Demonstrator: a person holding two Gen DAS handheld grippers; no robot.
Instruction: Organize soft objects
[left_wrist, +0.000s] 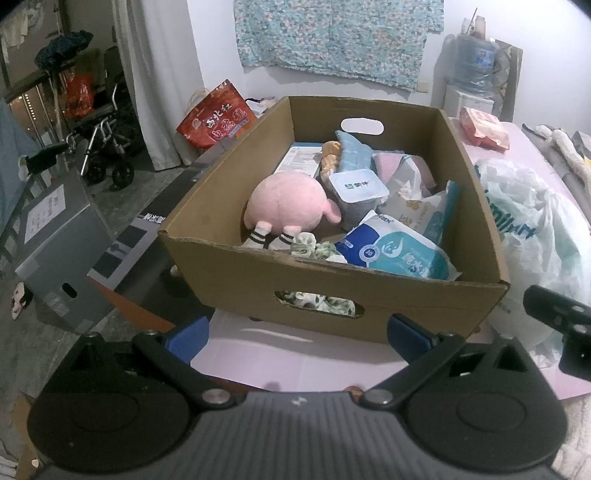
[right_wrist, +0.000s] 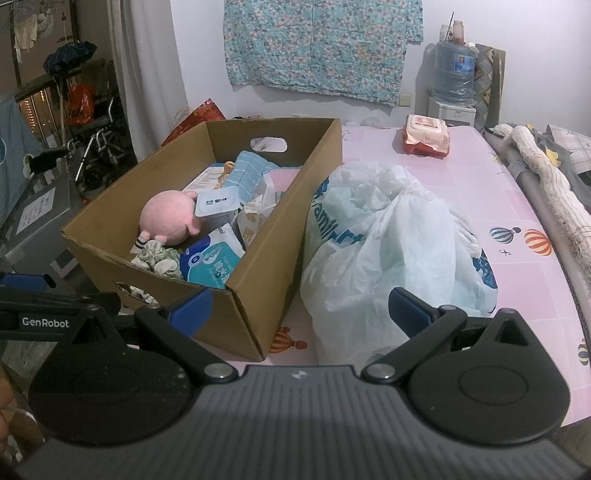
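A cardboard box (left_wrist: 369, 299) stands on the pink table and also shows in the right wrist view (right_wrist: 266, 258). It holds a pink plush toy (left_wrist: 284, 206), a green-white scrunchie (left_wrist: 310, 247), a blue-white tissue pack (left_wrist: 399, 251), a white cup (left_wrist: 358, 195) and a light blue cloth (left_wrist: 351, 155). The plush (right_wrist: 168, 218) and tissue pack (right_wrist: 212, 262) also show in the right wrist view. My left gripper (left_wrist: 299, 338) is open and empty in front of the box's near wall. My right gripper (right_wrist: 299, 310) is open and empty between the box corner and a white plastic bag (right_wrist: 391, 243).
The plastic bag (left_wrist: 532, 229) lies right of the box. A pink wet-wipes pack (right_wrist: 426, 138) lies far back on the table (right_wrist: 517, 206). A rolled net and cloth (right_wrist: 546, 181) lie along the right edge. A grey box (left_wrist: 55, 240), a wheelchair (left_wrist: 107, 147) and a red bag (left_wrist: 218, 118) are left.
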